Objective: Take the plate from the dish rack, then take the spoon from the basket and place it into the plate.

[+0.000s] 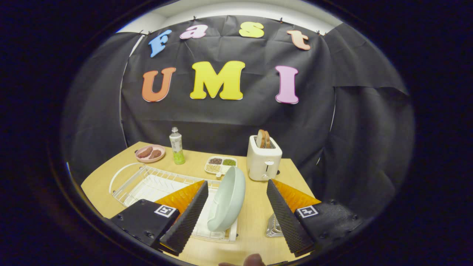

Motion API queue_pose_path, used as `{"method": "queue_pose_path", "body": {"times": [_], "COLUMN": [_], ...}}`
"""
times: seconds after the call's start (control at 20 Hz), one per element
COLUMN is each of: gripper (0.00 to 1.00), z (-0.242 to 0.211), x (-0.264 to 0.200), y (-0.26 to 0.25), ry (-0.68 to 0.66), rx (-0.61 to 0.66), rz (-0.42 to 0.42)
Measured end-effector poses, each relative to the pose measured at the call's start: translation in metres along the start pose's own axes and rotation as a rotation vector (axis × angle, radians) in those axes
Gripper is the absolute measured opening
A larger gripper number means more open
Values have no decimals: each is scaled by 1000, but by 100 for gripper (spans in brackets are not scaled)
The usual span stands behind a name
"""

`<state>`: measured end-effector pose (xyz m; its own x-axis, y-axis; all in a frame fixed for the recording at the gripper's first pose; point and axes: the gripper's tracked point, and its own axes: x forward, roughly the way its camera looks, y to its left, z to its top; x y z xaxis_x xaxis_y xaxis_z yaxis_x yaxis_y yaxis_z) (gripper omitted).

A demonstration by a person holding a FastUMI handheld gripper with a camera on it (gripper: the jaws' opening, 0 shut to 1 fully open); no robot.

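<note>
Gripper [236,210] wide open, holding nothing, fingers either side of the plate [227,199] without touching. Plate on edge in the dish rack [147,184], long axis near-vertical, top tilted right.

One plate [227,199], one dish rack [147,183], one toaster [263,162], one bottle [177,146], two fingers [188,218].

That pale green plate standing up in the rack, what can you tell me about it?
The plate is pale mint green, smooth and matte, perhaps plastic or ceramic, with a shallow raised rim. It stands on edge, leaning slightly, at the near right end of the white wire dish rack, its lower edge resting in the rack. It sits between the open gripper fingers, nearer the left one; neither finger clearly touches it.
</note>
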<state>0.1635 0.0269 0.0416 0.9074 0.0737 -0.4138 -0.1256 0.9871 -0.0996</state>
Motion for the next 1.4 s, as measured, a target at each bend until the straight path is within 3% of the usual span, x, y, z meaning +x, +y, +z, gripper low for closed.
{"method": "queue_pose_path", "body": {"times": [0.25,0.6,0.85,1.1,1.4], "gripper": [100,100,78,45,40], "z": [6,-18,-34,-40,-36], "x": [34,74,91,93,89], "y": [-4,-2,3,16,25], "ry": [178,399,490,541,567], "rx": [-5,93,187,238,162], "rz": [10,60,69,45,-73]}}
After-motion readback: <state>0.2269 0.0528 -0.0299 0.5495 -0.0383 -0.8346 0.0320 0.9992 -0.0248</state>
